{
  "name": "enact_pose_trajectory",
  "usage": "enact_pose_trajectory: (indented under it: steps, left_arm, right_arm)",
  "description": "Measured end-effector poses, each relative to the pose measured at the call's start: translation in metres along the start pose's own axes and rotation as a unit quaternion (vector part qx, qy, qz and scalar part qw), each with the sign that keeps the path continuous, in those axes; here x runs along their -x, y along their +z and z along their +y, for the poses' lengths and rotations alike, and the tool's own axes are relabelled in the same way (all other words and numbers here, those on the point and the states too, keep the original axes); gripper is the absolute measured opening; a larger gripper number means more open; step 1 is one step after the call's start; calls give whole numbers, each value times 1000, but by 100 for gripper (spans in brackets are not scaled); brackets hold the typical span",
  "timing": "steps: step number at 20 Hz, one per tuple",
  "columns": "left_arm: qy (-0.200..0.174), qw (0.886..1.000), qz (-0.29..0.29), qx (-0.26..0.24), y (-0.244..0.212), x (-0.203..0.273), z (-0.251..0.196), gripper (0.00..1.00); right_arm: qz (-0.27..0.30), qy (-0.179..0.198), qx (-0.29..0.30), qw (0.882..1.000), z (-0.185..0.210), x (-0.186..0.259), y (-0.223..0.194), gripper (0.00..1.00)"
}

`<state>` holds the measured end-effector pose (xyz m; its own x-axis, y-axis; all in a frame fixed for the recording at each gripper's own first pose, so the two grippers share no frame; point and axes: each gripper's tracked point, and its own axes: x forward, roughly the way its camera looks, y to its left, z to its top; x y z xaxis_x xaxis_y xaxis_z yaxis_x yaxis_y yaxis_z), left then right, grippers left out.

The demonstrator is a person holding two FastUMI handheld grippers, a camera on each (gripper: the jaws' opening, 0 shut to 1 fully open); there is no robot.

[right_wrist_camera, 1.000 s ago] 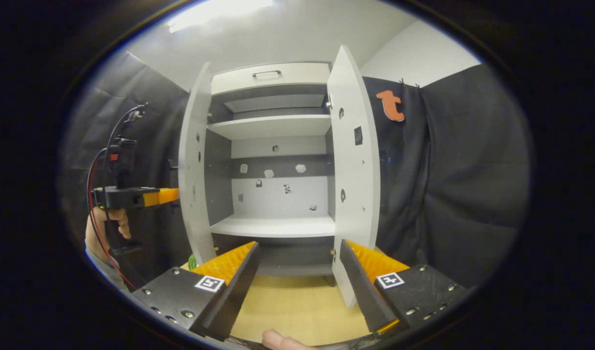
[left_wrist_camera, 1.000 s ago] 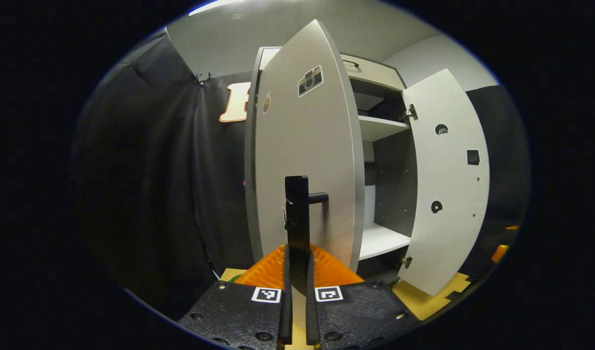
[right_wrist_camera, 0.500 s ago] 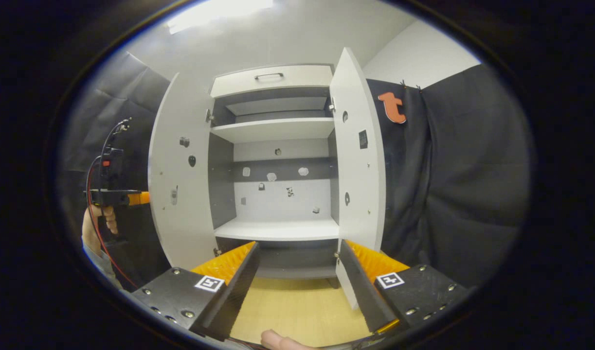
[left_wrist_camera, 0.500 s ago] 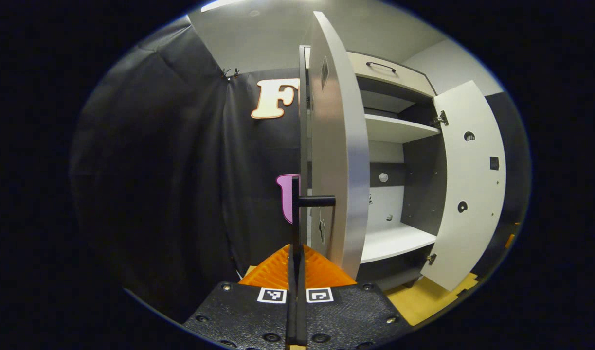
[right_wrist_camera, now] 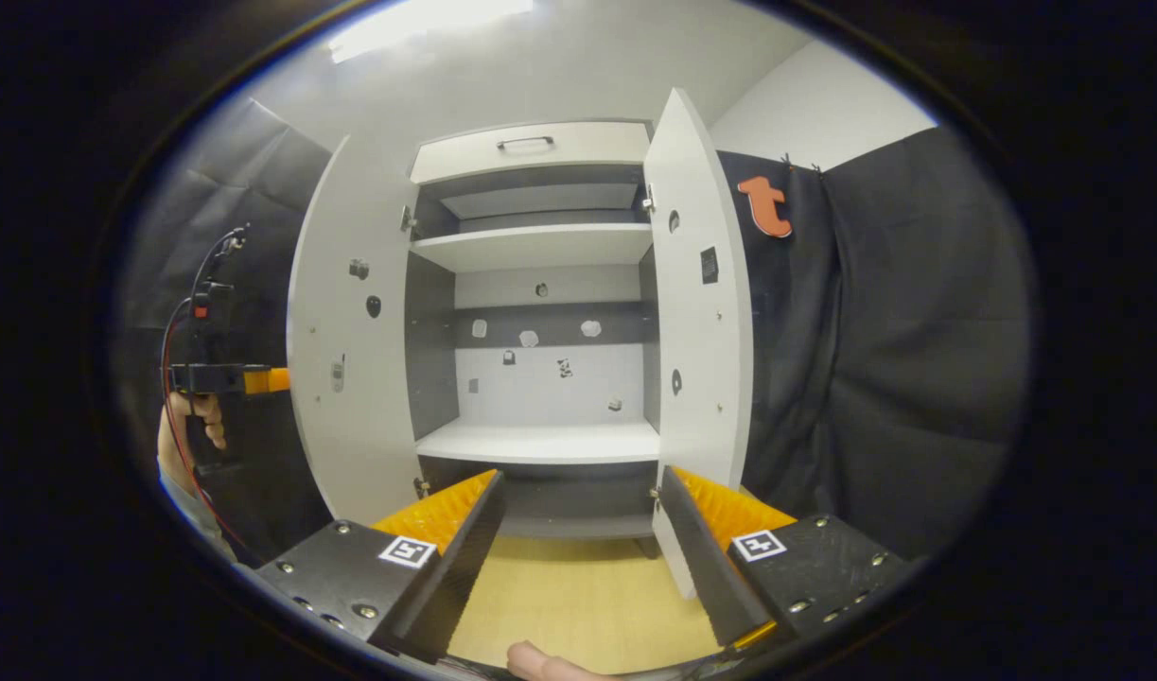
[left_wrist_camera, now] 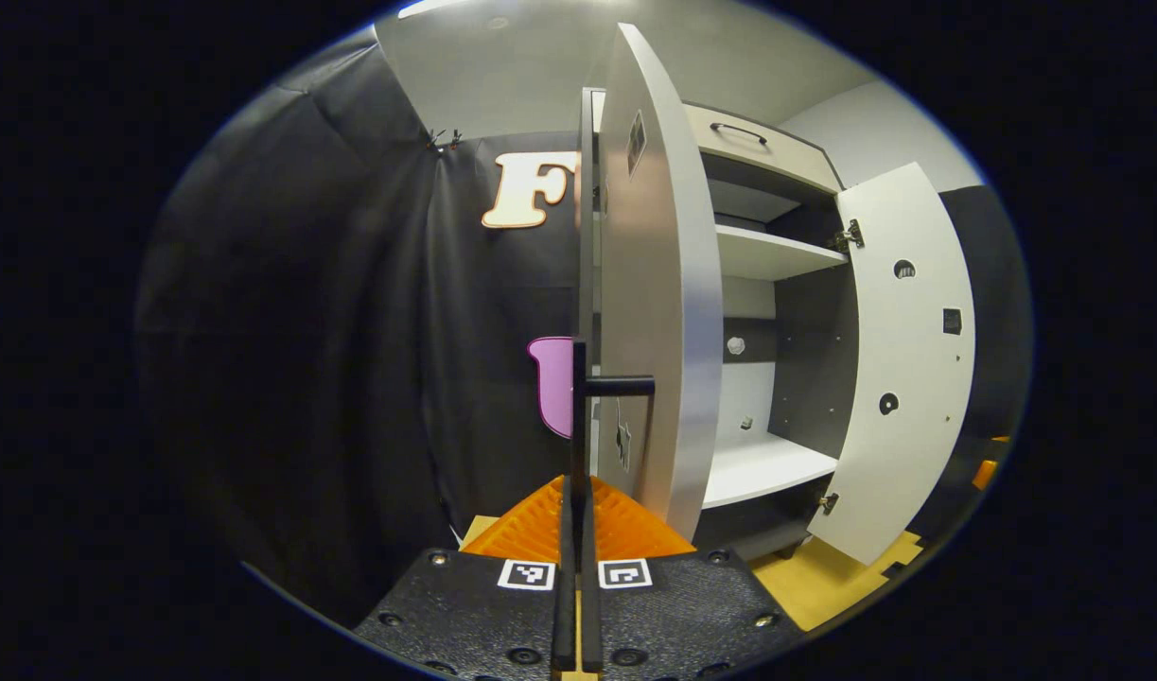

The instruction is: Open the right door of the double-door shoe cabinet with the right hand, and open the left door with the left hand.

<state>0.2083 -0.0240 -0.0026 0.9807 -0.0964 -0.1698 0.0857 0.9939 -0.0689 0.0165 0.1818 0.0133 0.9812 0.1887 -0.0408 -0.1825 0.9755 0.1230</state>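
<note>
Shoe cabinet [right_wrist_camera: 540,445], centre of the right gripper view, with both doors swung out: the left door [right_wrist_camera: 346,359] at centre-left and the right door [right_wrist_camera: 696,312] at centre-right, bare shelves between them. In the left gripper view the left door [left_wrist_camera: 658,284] is seen nearly edge-on at centre, and the left gripper [left_wrist_camera: 578,530], at bottom centre, has its fingers pressed together on the door's black handle [left_wrist_camera: 583,407]. The right gripper [right_wrist_camera: 578,539], at the bottom of the right gripper view, has its fingers spread apart, holding nothing, in front of the cabinet.

White double-door shoe cabinet [right_wrist_camera: 540,312] sitting mid-frame; left door [right_wrist_camera: 346,340] swinging out at frame left, right door [right_wrist_camera: 701,322] at frame right.
</note>
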Motion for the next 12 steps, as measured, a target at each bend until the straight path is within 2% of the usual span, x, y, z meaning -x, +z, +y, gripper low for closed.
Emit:
enact_pose_trajectory:
  steps: [2,3,4,5,6,7,8,10,12]
  left_arm:
    - [4,1000,-13,6,4,6,-1,6]
    - [11,1000,-20,4,6,8,2,5]
    - [20,999,-29,5,9,10,5,18]
    - [28,999,-31,4,10,14,7,26]
    - [45,998,-38,4,13,17,12,48]
    - [60,998,-35,0,11,21,15,58]
    - [61,998,-30,-3,8,24,13,80]
    - [65,997,-24,-16,6,30,9,81]
    - [60,998,-23,-25,4,35,4,86]
  right_arm:
    - [0,0,-2,1000,-2,-1,0,98]
    - [1,-2,-4,1000,-4,-1,-1,98]
    - [2,-3,-4,1000,-5,-1,-1,98]
    - [3,-4,-4,1000,-6,-1,-1,98]
    - [3,-6,-4,1000,-7,-1,0,98]
    - [2,-6,-4,1000,-8,-2,0,94]
    - [1,-6,-5,1000,-9,-2,1,98]
    - [-2,-5,-5,1000,-8,1,2,98]
    - [-5,-5,-4,1000,-8,4,4,98]
